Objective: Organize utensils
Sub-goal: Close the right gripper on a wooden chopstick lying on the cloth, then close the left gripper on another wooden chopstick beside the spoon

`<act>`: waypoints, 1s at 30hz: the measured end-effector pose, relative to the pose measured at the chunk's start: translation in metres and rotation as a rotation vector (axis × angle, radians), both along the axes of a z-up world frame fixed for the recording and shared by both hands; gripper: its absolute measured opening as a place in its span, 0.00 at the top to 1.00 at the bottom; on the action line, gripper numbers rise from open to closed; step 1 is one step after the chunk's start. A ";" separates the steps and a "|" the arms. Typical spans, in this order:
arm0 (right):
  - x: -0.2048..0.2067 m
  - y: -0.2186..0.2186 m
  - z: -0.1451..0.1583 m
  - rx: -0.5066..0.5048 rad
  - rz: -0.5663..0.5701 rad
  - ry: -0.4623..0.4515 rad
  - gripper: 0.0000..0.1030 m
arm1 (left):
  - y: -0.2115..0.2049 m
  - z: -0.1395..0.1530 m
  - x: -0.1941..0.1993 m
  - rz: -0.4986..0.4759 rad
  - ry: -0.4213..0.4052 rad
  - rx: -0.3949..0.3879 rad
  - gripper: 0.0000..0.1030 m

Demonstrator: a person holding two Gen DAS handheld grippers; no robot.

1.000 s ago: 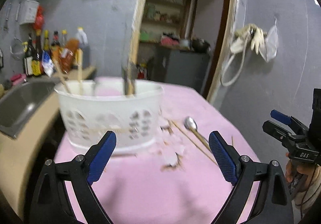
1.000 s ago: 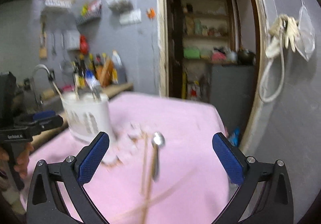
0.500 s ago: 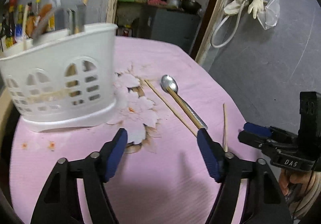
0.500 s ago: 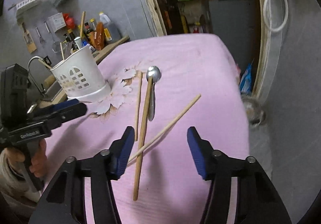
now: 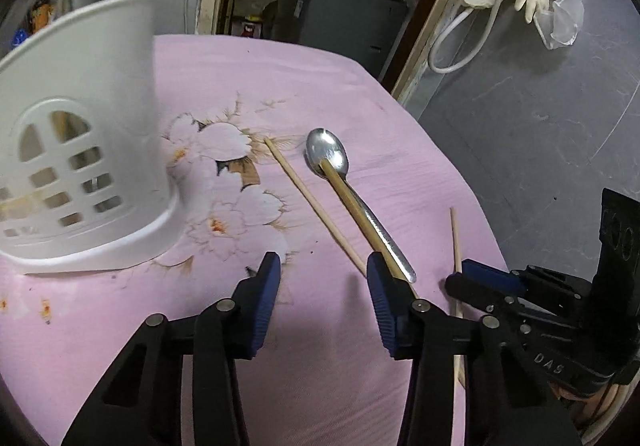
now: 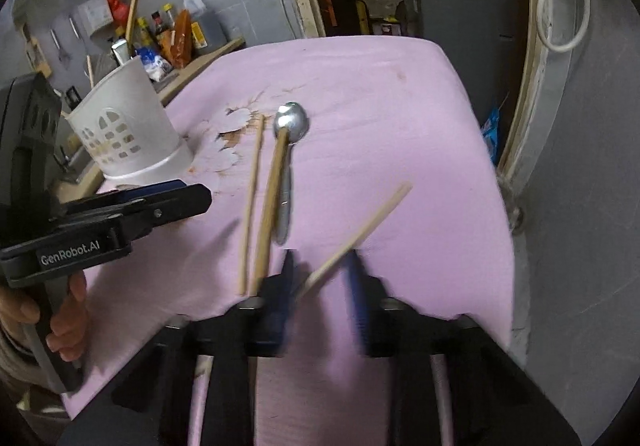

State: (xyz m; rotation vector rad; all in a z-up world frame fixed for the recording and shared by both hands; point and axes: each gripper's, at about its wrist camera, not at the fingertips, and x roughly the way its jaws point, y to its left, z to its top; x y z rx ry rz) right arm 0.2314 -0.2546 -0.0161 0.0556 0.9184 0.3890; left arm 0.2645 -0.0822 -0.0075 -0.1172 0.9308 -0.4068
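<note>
A metal spoon [image 5: 340,186] and three chopsticks [image 6: 252,206] are seen on the pink table [image 5: 280,78], beside a white basket [image 5: 80,134]. The right tool [image 6: 320,286], marked "DAS", is closing around one chopstick [image 6: 360,230]; the left tool [image 5: 320,286], marked "GenRobot.AI", is narrowing over bare cloth.

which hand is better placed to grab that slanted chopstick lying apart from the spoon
Right. Its tongs already straddle the slanted chopstick and are closing on it; the left tongs are closing over bare cloth beside the spoon.

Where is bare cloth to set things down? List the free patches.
Free: the far end of the pink cloth beyond the spoon, and the strip along its right edge. Crowded: the middle, where chopsticks and spoon lie, and the left by the white basket.
</note>
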 end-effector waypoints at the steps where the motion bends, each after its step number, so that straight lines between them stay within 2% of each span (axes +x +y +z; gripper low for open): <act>1: 0.002 -0.004 0.000 0.014 0.004 0.006 0.86 | -0.002 -0.001 0.003 -0.004 0.007 -0.001 0.65; 3: 0.004 -0.010 0.000 0.015 0.007 0.005 0.93 | -0.004 -0.004 0.010 -0.012 0.032 -0.008 0.68; 6: 0.008 -0.017 0.001 -0.002 0.025 -0.002 0.95 | -0.007 -0.009 0.020 -0.009 0.064 -0.011 0.70; 11: 0.010 -0.013 0.002 -0.048 0.068 -0.023 0.95 | -0.011 -0.013 0.031 0.006 0.082 -0.002 0.73; 13: 0.011 -0.014 0.001 -0.037 0.070 -0.023 0.95 | -0.013 -0.014 0.036 0.017 0.087 0.002 0.75; 15: 0.011 -0.017 0.000 -0.023 0.068 -0.023 0.95 | -0.016 -0.015 0.039 0.028 0.083 0.019 0.84; 17: 0.010 -0.016 -0.001 -0.027 0.069 -0.026 0.95 | -0.018 -0.016 0.041 0.037 0.080 0.022 0.86; 21: 0.011 -0.009 -0.001 -0.063 0.073 -0.025 0.94 | -0.024 -0.017 0.045 0.056 0.081 0.026 0.86; 23: 0.012 -0.005 -0.001 -0.090 0.073 -0.017 0.94 | -0.026 -0.017 0.045 0.056 0.080 0.040 0.86; 26: 0.010 0.000 -0.001 -0.137 0.088 -0.012 0.93 | -0.027 -0.017 0.040 0.051 0.077 0.063 0.93; 30: 0.012 -0.001 -0.003 -0.142 0.076 0.018 0.93 | -0.021 -0.018 0.032 0.028 0.103 0.042 0.97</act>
